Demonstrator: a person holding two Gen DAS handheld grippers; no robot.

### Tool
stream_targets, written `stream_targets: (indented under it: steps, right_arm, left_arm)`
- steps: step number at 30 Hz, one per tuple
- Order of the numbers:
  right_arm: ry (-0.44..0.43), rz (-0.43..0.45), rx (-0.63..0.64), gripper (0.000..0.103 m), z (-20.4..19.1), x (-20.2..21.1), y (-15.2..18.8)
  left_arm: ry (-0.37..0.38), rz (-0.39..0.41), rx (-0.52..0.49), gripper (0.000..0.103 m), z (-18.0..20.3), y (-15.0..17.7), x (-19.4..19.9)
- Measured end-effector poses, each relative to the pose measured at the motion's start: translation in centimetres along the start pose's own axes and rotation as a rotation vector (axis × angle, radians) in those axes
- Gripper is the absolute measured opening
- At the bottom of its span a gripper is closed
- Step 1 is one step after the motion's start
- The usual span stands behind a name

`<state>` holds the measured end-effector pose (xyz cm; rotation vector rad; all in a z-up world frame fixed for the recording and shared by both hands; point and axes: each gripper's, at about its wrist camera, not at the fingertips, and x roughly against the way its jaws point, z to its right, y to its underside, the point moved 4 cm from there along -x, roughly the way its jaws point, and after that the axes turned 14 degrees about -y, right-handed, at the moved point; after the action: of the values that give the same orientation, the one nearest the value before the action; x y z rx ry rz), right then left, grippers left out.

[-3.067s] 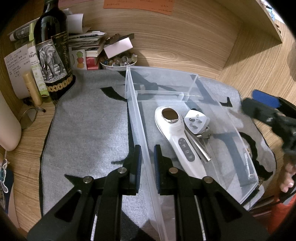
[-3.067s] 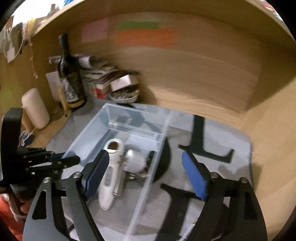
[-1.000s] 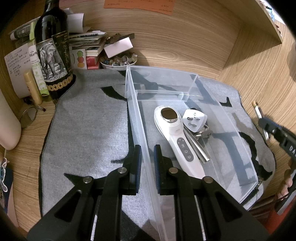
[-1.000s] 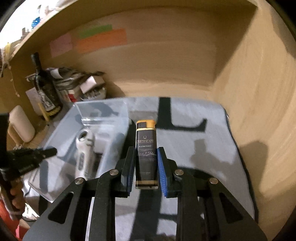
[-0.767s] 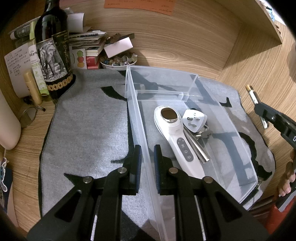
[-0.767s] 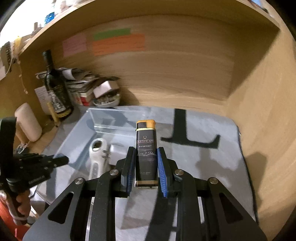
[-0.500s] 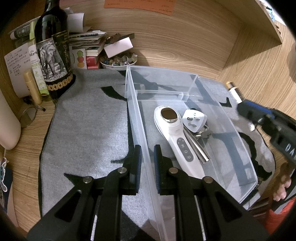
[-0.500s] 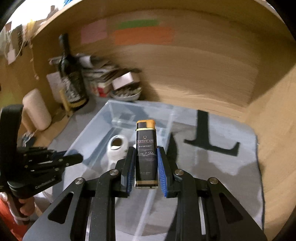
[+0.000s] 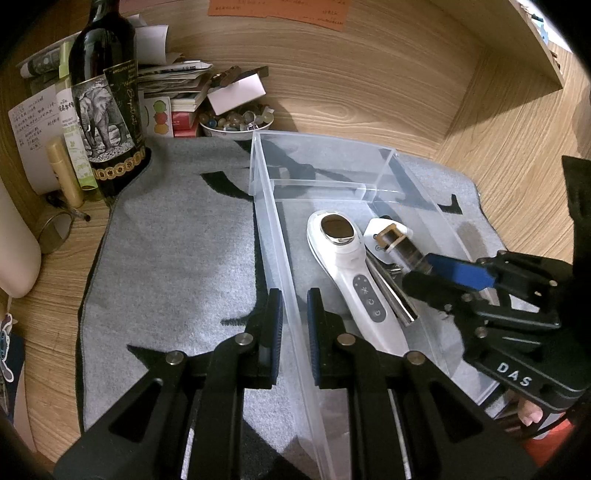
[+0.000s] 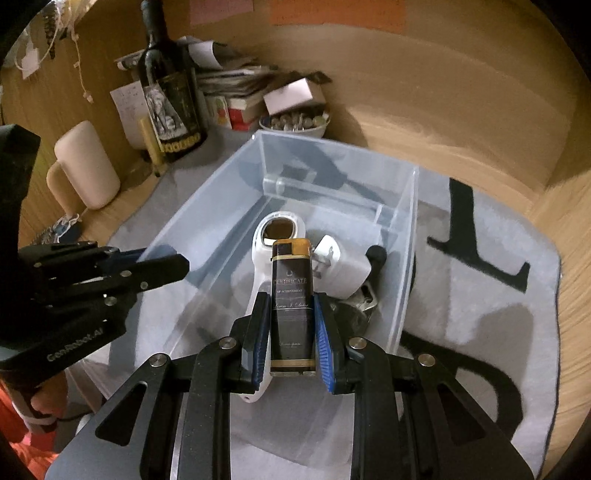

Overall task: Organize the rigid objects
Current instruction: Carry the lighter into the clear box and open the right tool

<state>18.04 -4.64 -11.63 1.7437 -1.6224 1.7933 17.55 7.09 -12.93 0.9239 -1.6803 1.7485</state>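
My right hand-held gripper (image 10: 291, 332) pinches a slim dark lighter (image 10: 293, 306) between its blue pads, upright along the fingers, its gold cap pointing away from me. The lighter's face reads "CERTIFICATE" with "OF ACHIEVEMENT" under it; the script line below that is too small to read. It hangs over the near part of the clear plastic bin (image 10: 406, 266), above the white handheld device (image 10: 275, 229) and the white plug adapter (image 10: 343, 262) that lie on the bin's floor.

My left hand-held gripper (image 9: 294, 325) is pressed together on the bin's near-left wall, one pad outside and one inside. From that view the right hand-held gripper's body shows the letters "DAS", and the lighter's gold end (image 9: 390, 236) sits just over the adapter, right of the device's metal head. A metal bar-like thing (image 9: 391, 299) lies beside the device there; I cannot tell what it is. The right wrist view instead shows "GenRobot.AI" on the left hand-held gripper's side, blurred.

The bin stands on a grey mat with black letter shapes (image 9: 177, 258), spread on the wooden table (image 9: 509, 177). Far left stands a dark wine bottle (image 9: 105, 107) with an elephant on its label, beside papers and a bowl of small stones (image 9: 236, 122). An orange note (image 9: 277, 9) is stuck to the far wall; its writing is unreadable.
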Motion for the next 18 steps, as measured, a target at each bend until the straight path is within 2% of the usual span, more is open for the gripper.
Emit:
stream_targets:
  steps: [8, 10, 15, 18]
  right_arm:
    - [-0.005, -0.031, -0.005, 0.022, -0.1, -0.6, 0.1]
    - [-0.010, -0.025, -0.010, 0.025, 0.0, -0.5, 0.0]
    - [-0.009, 0.025, -0.016, 0.035, 0.0, 1.2, -0.1]
    - [0.003, 0.085, -0.029, 0.039, 0.3, 3.3, -0.1]
  left_arm:
    - [0.000, 0.000, 0.000, 0.013, 0.1, 0.0, 0.0]
    - [-0.002, 0.000, -0.001, 0.013, 0.1, 0.0, 0.0]
    - [-0.001, 0.000, -0.001, 0.013, 0.1, 0.0, 0.0]
    - [-0.001, 0.000, -0.002, 0.013, 0.0, 0.0, 0.0]
